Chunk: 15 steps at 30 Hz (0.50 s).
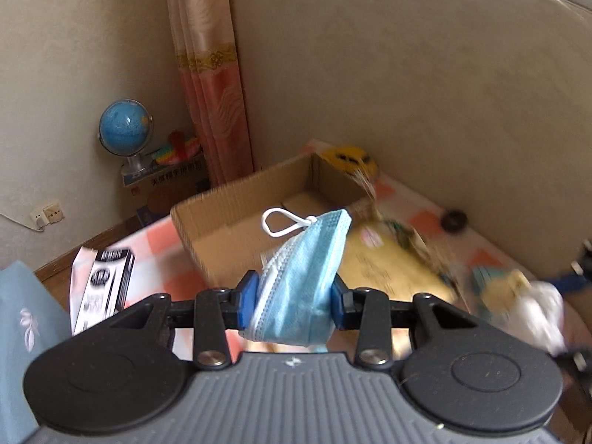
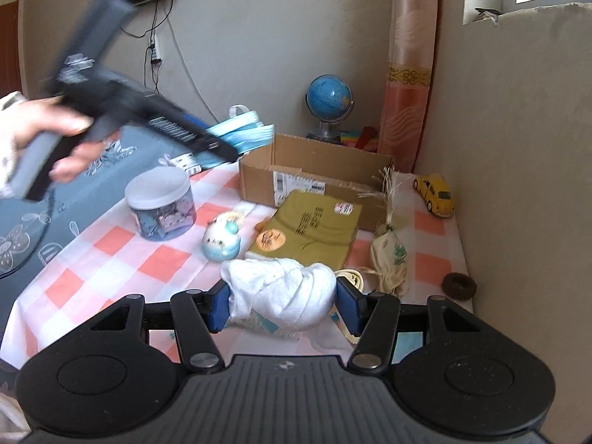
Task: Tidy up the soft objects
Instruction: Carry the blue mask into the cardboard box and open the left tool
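Hiding its lower edge behind left tongs (image 1: 293,300) — pinched blue mask (image 1: 303,277); right tongs (image 2: 283,309) gripping white cloth bundle (image 2: 285,292).

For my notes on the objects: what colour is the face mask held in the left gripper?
Light blue, with a white ear loop; the face mask shows best in the left wrist view.

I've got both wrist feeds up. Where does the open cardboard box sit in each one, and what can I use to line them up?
Left wrist view: the cardboard box is centre frame, just behind the blue face mask clamped in the left gripper.
Right wrist view: the box lies upper centre, beyond the olive book.
Shared landmark: the blue globe by the curtain.
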{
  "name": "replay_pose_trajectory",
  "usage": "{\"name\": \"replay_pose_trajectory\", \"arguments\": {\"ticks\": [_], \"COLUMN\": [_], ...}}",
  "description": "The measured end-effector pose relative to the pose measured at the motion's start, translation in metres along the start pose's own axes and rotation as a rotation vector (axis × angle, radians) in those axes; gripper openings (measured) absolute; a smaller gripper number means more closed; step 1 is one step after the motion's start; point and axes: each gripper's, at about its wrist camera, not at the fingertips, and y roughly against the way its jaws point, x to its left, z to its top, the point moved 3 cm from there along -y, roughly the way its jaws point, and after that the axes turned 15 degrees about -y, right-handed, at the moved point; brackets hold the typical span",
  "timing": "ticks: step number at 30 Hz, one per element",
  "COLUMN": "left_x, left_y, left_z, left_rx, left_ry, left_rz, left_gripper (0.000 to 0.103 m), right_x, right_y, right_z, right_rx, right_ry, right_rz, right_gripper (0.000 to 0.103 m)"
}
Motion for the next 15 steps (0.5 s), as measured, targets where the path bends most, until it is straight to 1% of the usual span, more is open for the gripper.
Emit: {"name": "replay_pose_trajectory", "arguments": {"ticks": [4,7,11,12,13,14,15], "left_x": [0.021,0.035,0.049,0.052,0.055,0.058,0.059], "left_y": [-0.037,-0.063,-0.093,-0.099,-0.106,-0.111,-0.115], "left_z": [0.025,0.035,0.043,0.044,0.044,0.045,0.044], "left_rx": [0.018,0.043,0.077,0.083,0.094,0.103,0.107], "left_ry": [-0.002,0.013,0.017,0.026,0.037,0.042,0.047], "left_rz": [0.029,0.039,0.11,0.118,0.116,0.109,0.109], "left_gripper": [0.038,0.039,0.043,0.045,0.049,0.067,0.08], "right_x": [-0.003,-0.004,-0.004,-0.004,-0.004,-0.005,-0.005], "right_y": [0.0,0.0,0.0,0.0,-0.001,-0.001,-0.002], "right_z": [0.008,0.012,0.013,0.014,0.014,0.014,0.014], "right_rx": [-0.01,-0.02,-0.024,-0.023,-0.023,-0.023,-0.02], "right_ry": [-0.003,-0.003,0.004,0.003,0.004,0.005,0.004], "right_rz": [-0.006,-0.018,-0.028,-0.031,-0.033,-0.034,-0.035], "right_gripper": [0.062,0.062,0.062,0.062,0.062,0.062,0.062]}}
